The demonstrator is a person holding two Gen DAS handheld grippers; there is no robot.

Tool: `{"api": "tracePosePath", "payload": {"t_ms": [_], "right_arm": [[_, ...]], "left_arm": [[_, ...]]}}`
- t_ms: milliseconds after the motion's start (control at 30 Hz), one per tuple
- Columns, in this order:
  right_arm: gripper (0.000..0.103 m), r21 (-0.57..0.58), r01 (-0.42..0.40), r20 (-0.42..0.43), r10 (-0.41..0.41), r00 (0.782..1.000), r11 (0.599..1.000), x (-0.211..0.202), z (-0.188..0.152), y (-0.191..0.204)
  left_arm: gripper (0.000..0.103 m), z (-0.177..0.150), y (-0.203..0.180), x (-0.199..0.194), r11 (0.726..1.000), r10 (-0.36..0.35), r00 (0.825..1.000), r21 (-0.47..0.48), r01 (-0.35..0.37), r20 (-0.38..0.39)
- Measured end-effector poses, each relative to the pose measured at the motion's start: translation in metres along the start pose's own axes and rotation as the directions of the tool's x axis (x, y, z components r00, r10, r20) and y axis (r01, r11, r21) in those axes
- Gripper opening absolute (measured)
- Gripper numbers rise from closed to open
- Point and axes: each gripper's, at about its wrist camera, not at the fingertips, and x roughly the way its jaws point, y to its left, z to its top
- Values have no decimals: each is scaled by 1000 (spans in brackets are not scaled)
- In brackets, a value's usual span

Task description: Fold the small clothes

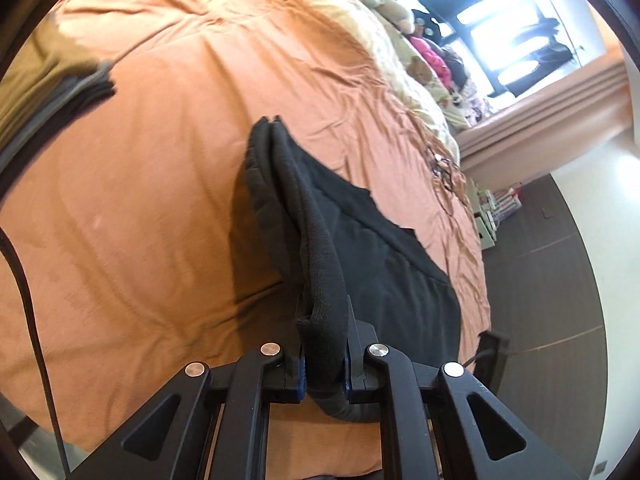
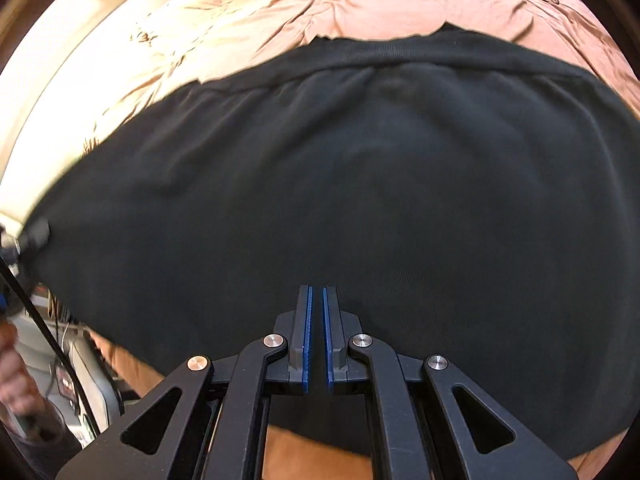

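Both grippers [image 2: 316, 332]: black linkage arms, silver pivot screws, blue-lined jaws; thin black cable [image 1: 28, 320].

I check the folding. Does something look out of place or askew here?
Nothing stands out. The left tongs grip the black garment by its ribbed edge above the orange bedcover.

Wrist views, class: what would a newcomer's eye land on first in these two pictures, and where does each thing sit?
First, the black garment: it fills most of the right wrist view, spread on the orange bedspread. In the left wrist view the left gripper is shut on its thick ribbed edge, which is lifted off the bed. The right gripper sits shut and empty over the cloth, low in its view, and bright windows glare at the left view's top right.
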Motion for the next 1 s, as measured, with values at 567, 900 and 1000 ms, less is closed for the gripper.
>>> {"api": "tracePosePath", "payload": {"t_ms": [567, 900, 1000], "right_arm": [[2, 30, -47, -9, 47, 999, 998, -15, -34, -12], [3, 23, -17, 125, 14, 992, 1000, -88, -50, -54], [4, 34, -7, 151, 2, 988, 999, -105, -63, -64]], "left_arm": [[12, 5, -114, 10, 977, -133, 990, 165, 138, -39], [12, -11, -181, 36, 938, -188, 974, 271, 216, -124], [12, -17, -198, 43, 926, -198, 969, 297, 234, -148]]}}
